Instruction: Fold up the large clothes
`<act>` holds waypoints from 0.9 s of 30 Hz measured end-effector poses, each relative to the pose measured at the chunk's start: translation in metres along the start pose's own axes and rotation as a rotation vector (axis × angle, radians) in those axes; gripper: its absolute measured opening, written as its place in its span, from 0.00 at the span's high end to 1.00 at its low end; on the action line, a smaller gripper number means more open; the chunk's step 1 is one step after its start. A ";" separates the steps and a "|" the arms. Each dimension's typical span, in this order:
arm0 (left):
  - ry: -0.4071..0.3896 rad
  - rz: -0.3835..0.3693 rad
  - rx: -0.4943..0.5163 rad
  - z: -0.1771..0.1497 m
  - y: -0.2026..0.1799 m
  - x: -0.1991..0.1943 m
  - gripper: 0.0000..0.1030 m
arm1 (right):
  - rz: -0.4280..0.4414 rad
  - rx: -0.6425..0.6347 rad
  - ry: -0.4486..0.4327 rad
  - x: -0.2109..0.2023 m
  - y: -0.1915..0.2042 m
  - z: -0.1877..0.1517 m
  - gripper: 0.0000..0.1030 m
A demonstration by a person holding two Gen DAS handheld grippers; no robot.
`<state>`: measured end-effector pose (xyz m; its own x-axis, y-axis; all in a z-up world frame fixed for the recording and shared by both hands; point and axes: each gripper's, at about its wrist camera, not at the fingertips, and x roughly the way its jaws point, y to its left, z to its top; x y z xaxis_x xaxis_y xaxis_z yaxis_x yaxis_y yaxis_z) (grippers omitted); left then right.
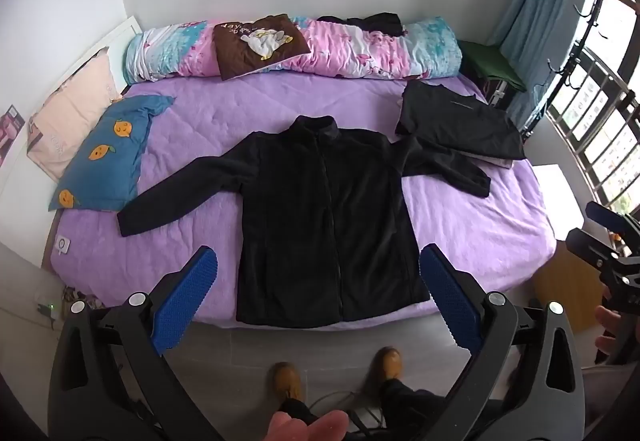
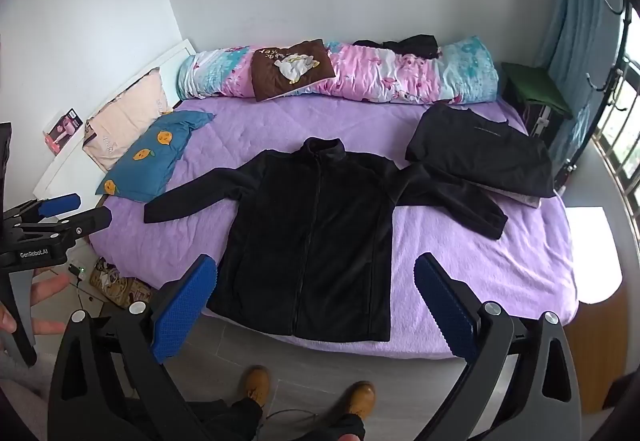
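**Black fleece jacket spread on the bed, both hand-held grippers wide and empty**

Left wrist view: The left hand-held gripper [image 1: 318, 293] hangs above the near edge of the bed [image 1: 480, 217], its blue-padded fingers [image 1: 188, 297] spread wide with nothing between them. Past them the black fleece jacket [image 1: 328, 217] lies flat and face up on the purple bed cover, collar toward the wall, hem at the near edge, both sleeves stretched out sideways. Its right-side sleeve end lies just beside a stack of folded dark clothes [image 1: 460, 125]. The other sleeve reaches toward a blue pillow with orange fruit prints [image 1: 108, 153], which leans beside a peach pillow [image 1: 68, 121]. A rolled floral quilt [image 1: 360, 49] runs along the wall side, carrying a brown cushion with a duck picture [image 1: 260, 41] and a small dark garment [image 1: 368, 23]. At the right edge the right hand-held gripper [image 1: 600, 237] shows partly, in front of the window. Tan boots [image 1: 384, 361] stand on the floor below.

Right wrist view: The right hand-held gripper [image 2: 316, 301] also gapes wide and holds nothing, poised over the jacket's [image 2: 312, 241] hem. The folded stack [image 2: 480, 157] sits at far right of the bed [image 2: 520, 261], near a green stool [image 2: 536, 85] and a blue curtain [image 2: 576, 41]. The left hand-held gripper [image 2: 60, 211] enters from the left edge, off the bed. Nothing lies on the jacket.
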<state>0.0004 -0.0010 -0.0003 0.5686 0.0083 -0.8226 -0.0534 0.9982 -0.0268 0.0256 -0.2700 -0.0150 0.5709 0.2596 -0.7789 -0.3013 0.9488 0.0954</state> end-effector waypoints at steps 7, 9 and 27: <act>-0.004 -0.024 -0.011 0.002 0.002 -0.001 0.05 | -0.001 0.000 0.000 -0.001 0.002 0.000 0.06; -0.009 -0.038 -0.023 0.006 0.013 -0.008 0.05 | -0.007 0.000 -0.001 -0.001 0.002 0.000 0.06; -0.030 -0.055 -0.046 0.011 0.017 -0.011 0.05 | -0.010 -0.011 -0.013 -0.002 0.004 0.003 0.06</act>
<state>0.0018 0.0169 0.0144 0.5961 -0.0437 -0.8017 -0.0589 0.9934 -0.0979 0.0257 -0.2661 -0.0114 0.5837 0.2526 -0.7716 -0.3041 0.9492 0.0807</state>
